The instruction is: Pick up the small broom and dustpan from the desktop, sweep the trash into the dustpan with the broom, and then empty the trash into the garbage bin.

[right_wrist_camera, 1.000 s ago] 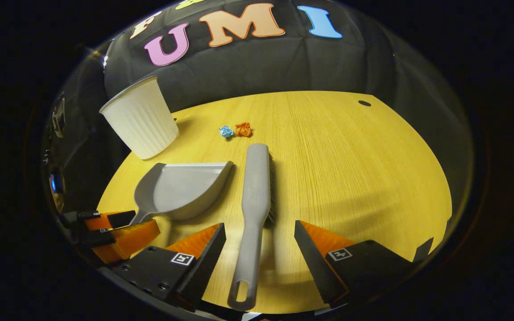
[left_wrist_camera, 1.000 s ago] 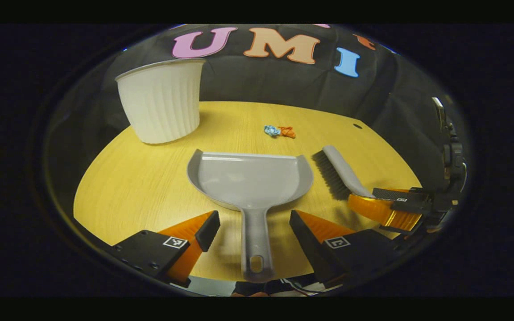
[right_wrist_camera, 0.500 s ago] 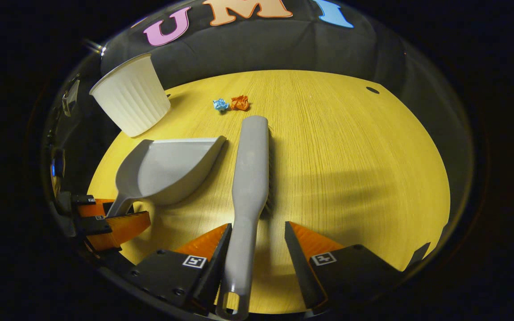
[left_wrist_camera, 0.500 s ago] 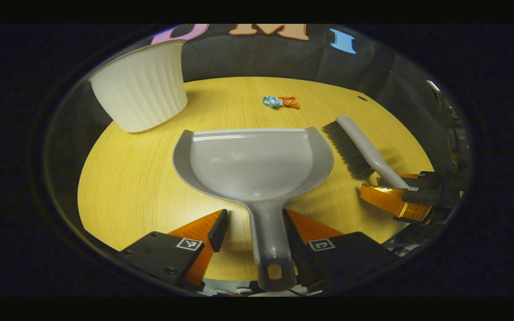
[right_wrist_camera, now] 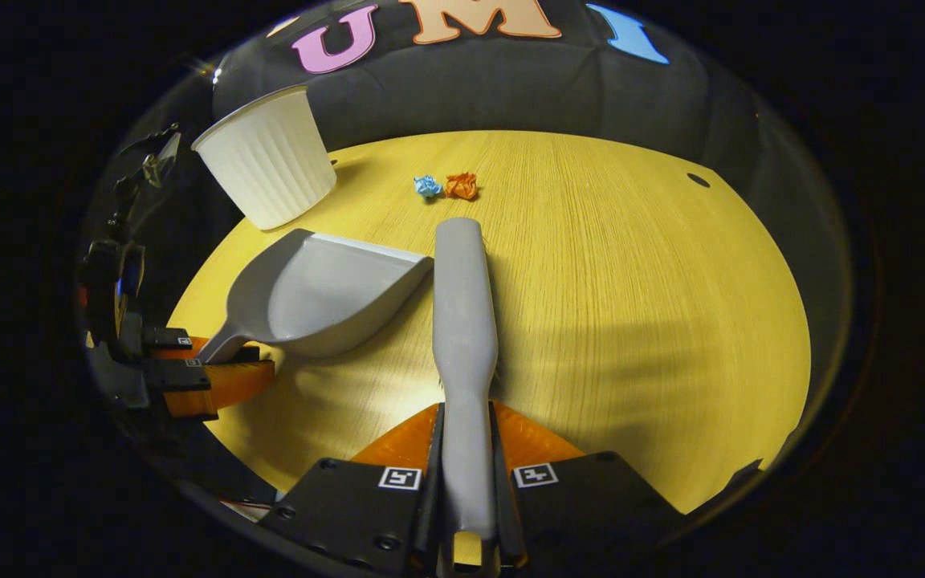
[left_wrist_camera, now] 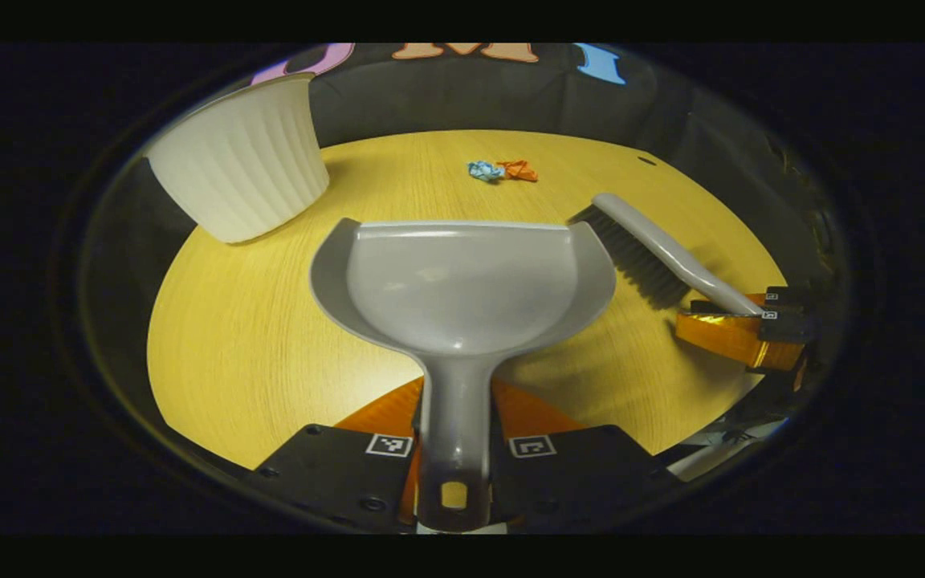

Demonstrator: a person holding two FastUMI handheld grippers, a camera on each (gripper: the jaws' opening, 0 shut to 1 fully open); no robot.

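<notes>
My left gripper (left_wrist_camera: 456, 401) is shut on the handle of the grey dustpan (left_wrist_camera: 462, 285), whose pan points away from me over the wooden desktop (left_wrist_camera: 238, 337). My right gripper (right_wrist_camera: 466, 421) is shut on the handle of the small grey broom (right_wrist_camera: 462, 313), bristles facing down and to the right. Two crumpled scraps of trash, one blue (left_wrist_camera: 482, 170) and one orange (left_wrist_camera: 520, 169), lie together on the far middle of the desk, beyond both tools. The white ribbed garbage bin (left_wrist_camera: 238, 164) stands at the far left. The right gripper (left_wrist_camera: 743, 329) with the broom (left_wrist_camera: 655, 253) appears in the left gripper view.
The left gripper (right_wrist_camera: 189, 373) holding the dustpan (right_wrist_camera: 318, 293) shows at the left of the right gripper view. A small dark hole (right_wrist_camera: 698, 180) sits in the desktop at the far right. The trash (right_wrist_camera: 446, 186) lies just past the broom's tip.
Both grippers moved forward and closed on the handles: the left on the dustpan, the right on the broom. The dustpan's front edge now looks slightly raised in the right gripper view.
</notes>
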